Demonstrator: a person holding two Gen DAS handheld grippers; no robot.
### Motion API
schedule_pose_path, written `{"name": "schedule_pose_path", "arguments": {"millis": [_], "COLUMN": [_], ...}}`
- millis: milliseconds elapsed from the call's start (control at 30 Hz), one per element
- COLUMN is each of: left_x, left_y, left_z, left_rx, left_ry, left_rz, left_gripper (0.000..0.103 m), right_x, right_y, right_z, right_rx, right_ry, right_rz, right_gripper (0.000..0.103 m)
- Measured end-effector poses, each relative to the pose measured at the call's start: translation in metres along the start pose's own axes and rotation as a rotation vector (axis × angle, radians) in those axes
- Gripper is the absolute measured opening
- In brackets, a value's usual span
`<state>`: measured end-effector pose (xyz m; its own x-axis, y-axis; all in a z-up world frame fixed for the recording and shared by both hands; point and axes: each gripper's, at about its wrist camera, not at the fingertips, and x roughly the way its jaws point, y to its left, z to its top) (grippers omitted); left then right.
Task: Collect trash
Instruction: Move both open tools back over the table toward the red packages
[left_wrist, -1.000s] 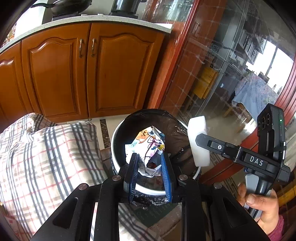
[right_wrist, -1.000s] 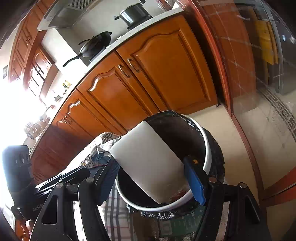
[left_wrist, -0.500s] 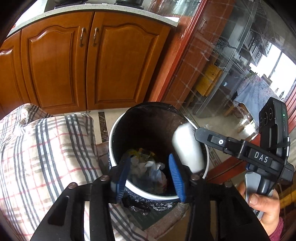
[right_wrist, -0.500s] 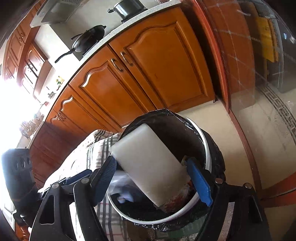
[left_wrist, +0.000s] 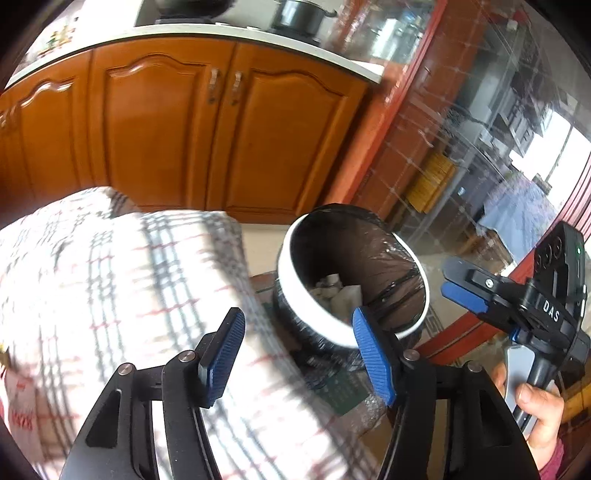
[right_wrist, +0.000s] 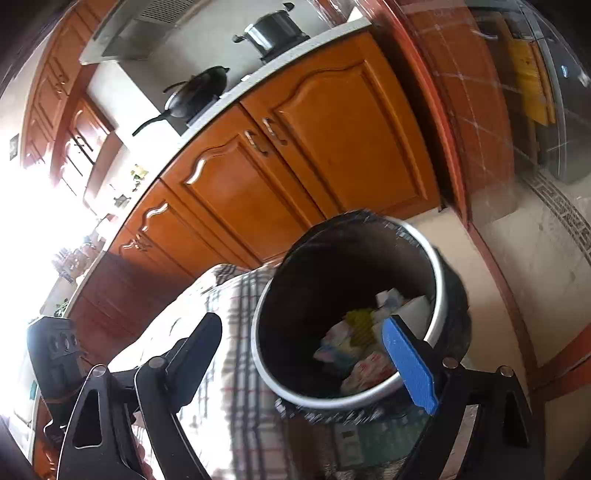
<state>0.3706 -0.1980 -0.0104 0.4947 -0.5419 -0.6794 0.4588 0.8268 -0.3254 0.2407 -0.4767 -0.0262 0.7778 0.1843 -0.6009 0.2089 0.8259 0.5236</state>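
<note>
Both claws now gape empty: the left claw (left_wrist: 299, 352) has let go of the printed wrapper it pinched a second ago, and the right claw (right_wrist: 310, 354) has dropped its white block. Each piece seems to lie among the trash (right_wrist: 364, 345) inside the bin (left_wrist: 295, 280), though blur hides detail. That drop looks done; the left claw has swung back over the checked cloth (left_wrist: 110, 295), probably seeking more.

Pale tiled floor (left_wrist: 258, 240) carries black-lined trash bin (left_wrist: 295, 280) with white rim; checked cloth surface (left_wrist: 110, 295) just beside bin; wooden cabinets (left_wrist: 184, 129) behind.
</note>
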Motion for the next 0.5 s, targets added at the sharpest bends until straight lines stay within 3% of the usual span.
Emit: {"name": "schedule_pose_path", "arguments": {"millis": [500], "left_x": [-0.131], "left_y": [0.07], "left_z": [-0.086], "left_rx": [-0.119], "left_ry": [-0.091], "left_rz": [0.156], "left_gripper": [0.061], "right_x": [0.003], "right_y": [0.09], "right_z": [-0.073], "right_rx": [-0.153], "right_ry": [0.049], "right_rz": [0.042], "right_gripper": [0.092]}}
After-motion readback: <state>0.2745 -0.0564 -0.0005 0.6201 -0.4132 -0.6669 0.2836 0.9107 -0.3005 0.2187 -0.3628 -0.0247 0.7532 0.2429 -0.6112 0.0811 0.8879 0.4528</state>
